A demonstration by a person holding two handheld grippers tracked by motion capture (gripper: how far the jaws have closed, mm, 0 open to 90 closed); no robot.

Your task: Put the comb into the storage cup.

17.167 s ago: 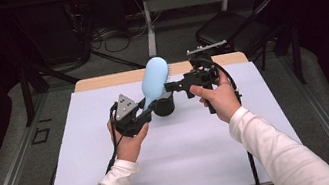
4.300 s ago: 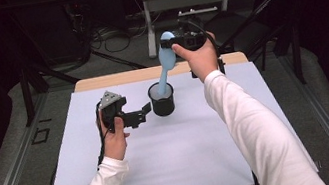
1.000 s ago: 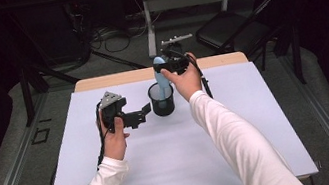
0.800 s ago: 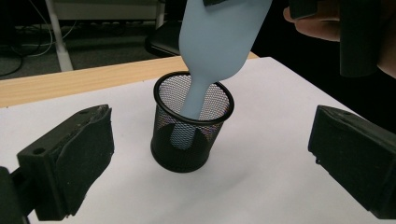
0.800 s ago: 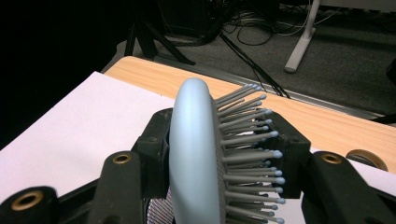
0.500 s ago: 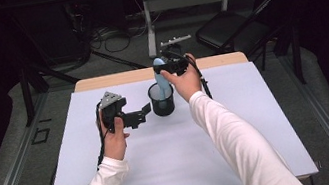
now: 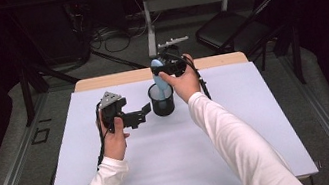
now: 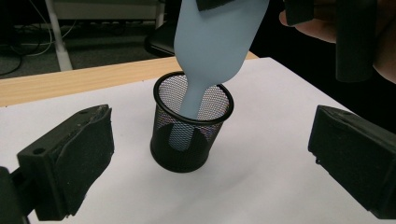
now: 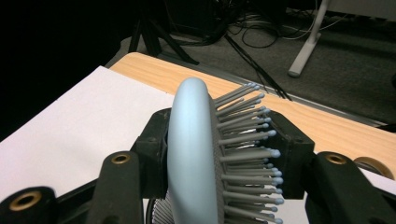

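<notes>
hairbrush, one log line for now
hairbrush: handle in mesh cup | right tool: shut on hairbrush head | left tool: open, beside cup

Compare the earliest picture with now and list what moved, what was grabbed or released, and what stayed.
The light blue hairbrush was held head-up by both tongs over the cup; the left tongs let go and drew back, open, beside the black mesh cup. The right tongs lifted the hairbrush, then lowered it handle-first into the cup, clamped on its head. The cup and white sheet stayed put.
</notes>
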